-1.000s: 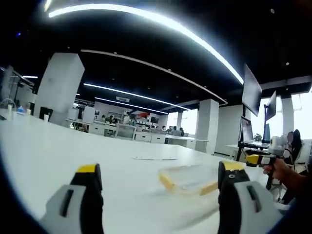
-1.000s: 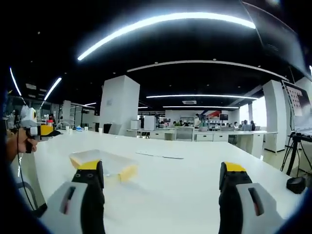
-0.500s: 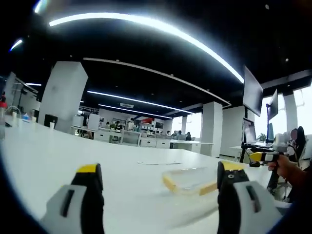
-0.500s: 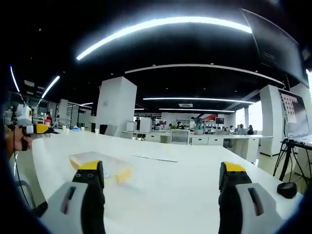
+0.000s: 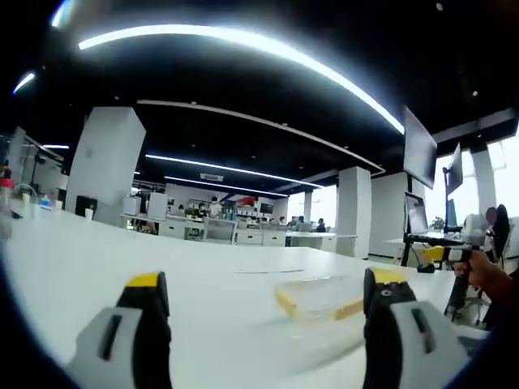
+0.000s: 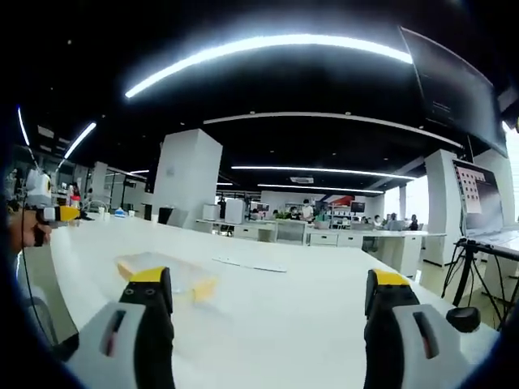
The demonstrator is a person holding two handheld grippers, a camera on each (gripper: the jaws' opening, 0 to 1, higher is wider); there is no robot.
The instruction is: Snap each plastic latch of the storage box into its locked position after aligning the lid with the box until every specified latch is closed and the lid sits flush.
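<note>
As the left gripper view is taken first, the left gripper (image 5: 263,324) is seen at the bottom of the frame with its two yellow-tipped jaws held wide apart and nothing between them. A white table (image 5: 97,267) is spread across the lower half. The clear storage box (image 5: 318,298) is found right of centre, low in the frame, just left of the right-hand jaw; yellow latches (image 5: 285,304) are seen at its near corners, and whether they are snapped shut cannot be told. What is inside is not made out through the clear walls. A flat sheet (image 5: 261,271) is seen lying beyond it. At the right edge, the right gripper (image 5: 454,253) is held up by a hand (image 5: 489,274), well apart from the box.

In the right gripper view, the right gripper (image 6: 263,324) is likewise shown spread open and unloaded at the bottom. The storage box (image 6: 166,275) is placed lower left, just above the left-hand jaw, its contents again not readable. The left gripper (image 6: 42,203) is caught at the far left edge, gripped by a hand (image 6: 18,229). A tripod (image 6: 478,271) is seen at the right.
</note>
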